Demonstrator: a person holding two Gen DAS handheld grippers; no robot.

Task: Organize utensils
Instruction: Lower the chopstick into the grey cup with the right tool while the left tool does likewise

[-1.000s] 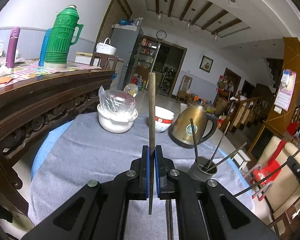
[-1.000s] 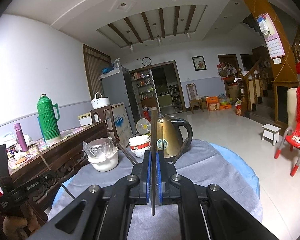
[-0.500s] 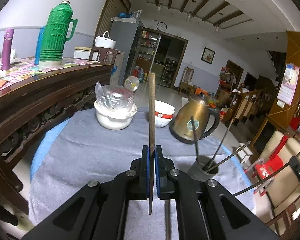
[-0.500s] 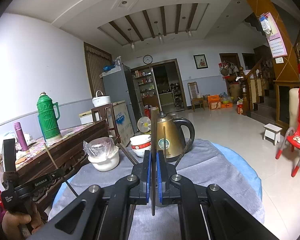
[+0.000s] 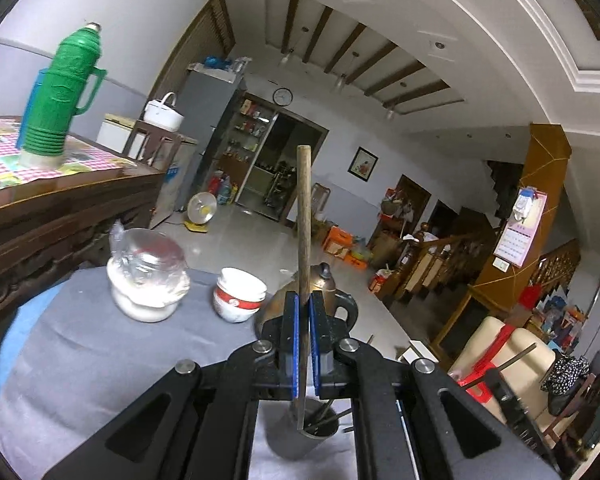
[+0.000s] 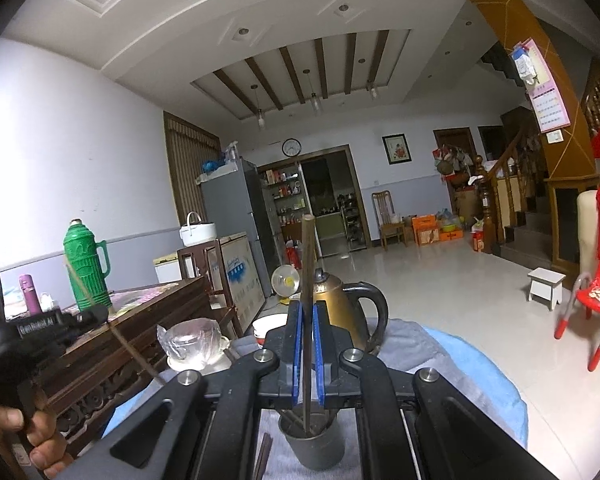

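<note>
- Left claw (image 5: 304, 344) and right claw (image 6: 307, 354), each clamped on an upright chopstick (image 5: 303, 224), have risen toward the near dark holder cup (image 6: 314, 440).
- Both tips now hang above its mouth; dropping them in looks next.

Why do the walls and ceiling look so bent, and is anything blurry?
Left wrist view: fisheye lens bows the ceiling beams, corners go black, the white bowl is slightly soft. Right wrist view: same curving, the red chair smears at the edge, floor tiles show glare.
</note>
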